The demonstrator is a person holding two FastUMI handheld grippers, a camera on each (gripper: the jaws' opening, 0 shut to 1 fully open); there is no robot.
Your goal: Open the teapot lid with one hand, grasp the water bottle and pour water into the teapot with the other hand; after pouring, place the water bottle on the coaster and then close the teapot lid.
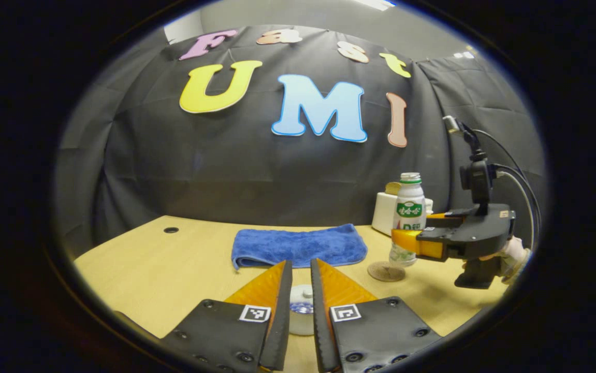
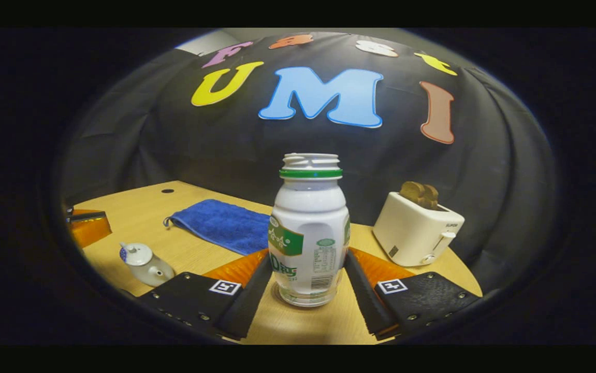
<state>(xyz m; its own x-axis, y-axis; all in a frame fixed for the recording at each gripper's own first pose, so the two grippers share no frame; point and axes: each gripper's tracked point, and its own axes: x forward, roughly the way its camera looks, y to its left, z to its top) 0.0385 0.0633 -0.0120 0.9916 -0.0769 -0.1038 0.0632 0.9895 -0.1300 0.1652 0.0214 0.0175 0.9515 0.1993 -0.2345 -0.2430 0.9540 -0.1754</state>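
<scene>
- the left tongs hang over the teapot, their fingers drawn close with only a narrow gap, the lid knob sitting in that gap; whether the fingers press on the knob i cannot tell.
- the right tongs stand with fingers apart either side of the water bottle; the fingers lie right beside its lower body, and whether both press on it i cannot tell.
- the bottle is upright and uncapped (its threaded neck is bare), with a green ring below the neck.
- in the left gripper view the right tongs reach the bottle from the side, a hand holding them; the bottle's base looks raised a little off the table.
- the round coaster lies on the table just in front of and below the bottle.
- in the right gripper view the teapot sits well left of the bottle, lid on.
- a folded blue towel lies behind and to the left of the bottle.
- a white toaster with bread in its slots stands to the right of the bottle.
</scene>
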